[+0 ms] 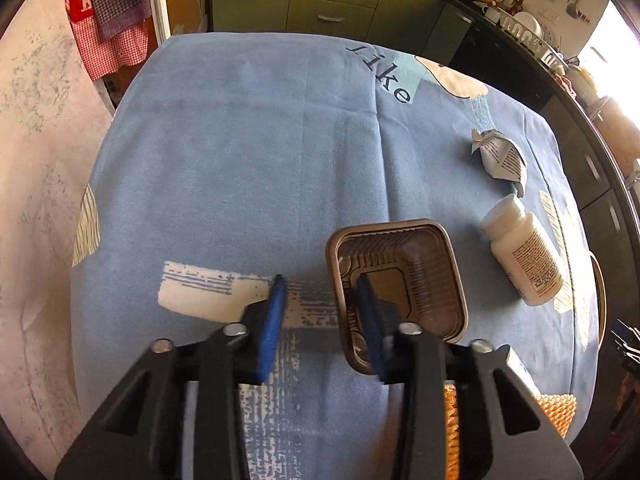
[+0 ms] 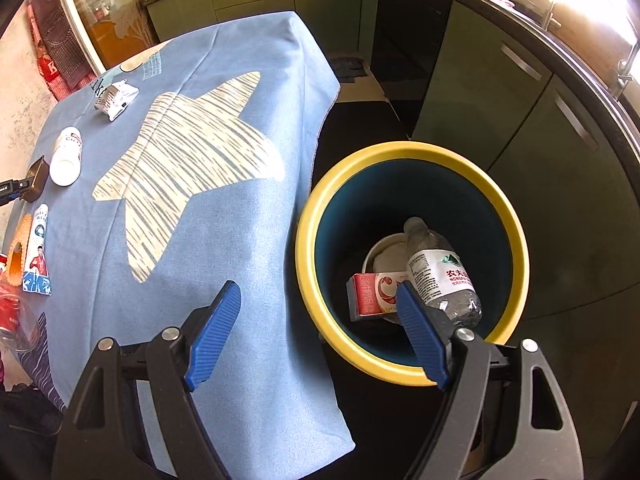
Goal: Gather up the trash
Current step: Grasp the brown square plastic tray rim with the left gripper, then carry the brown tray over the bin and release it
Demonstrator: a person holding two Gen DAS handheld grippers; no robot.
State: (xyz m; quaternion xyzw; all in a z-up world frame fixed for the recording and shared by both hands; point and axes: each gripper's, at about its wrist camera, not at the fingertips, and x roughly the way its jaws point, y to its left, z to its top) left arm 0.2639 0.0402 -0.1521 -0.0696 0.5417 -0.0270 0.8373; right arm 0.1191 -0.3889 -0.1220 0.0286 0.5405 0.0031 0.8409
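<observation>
The pick-up step is being carried out: the brown plastic tray [image 1: 396, 292], lying on the blue-clothed bench [image 1: 240, 160], is being straddled at its near wall by the left gripper [image 1: 320, 284], whose jaws are seemingly not yet clamped. A firm pinch and lift are being called for. The right gripper [image 2: 316, 296] is being held apart and empty above the yellow-rimmed bin [image 2: 516, 240]. Beyond the tray, a white bottle [image 1: 520, 256] and a crumpled carton [image 1: 500, 156] are waiting.
</observation>
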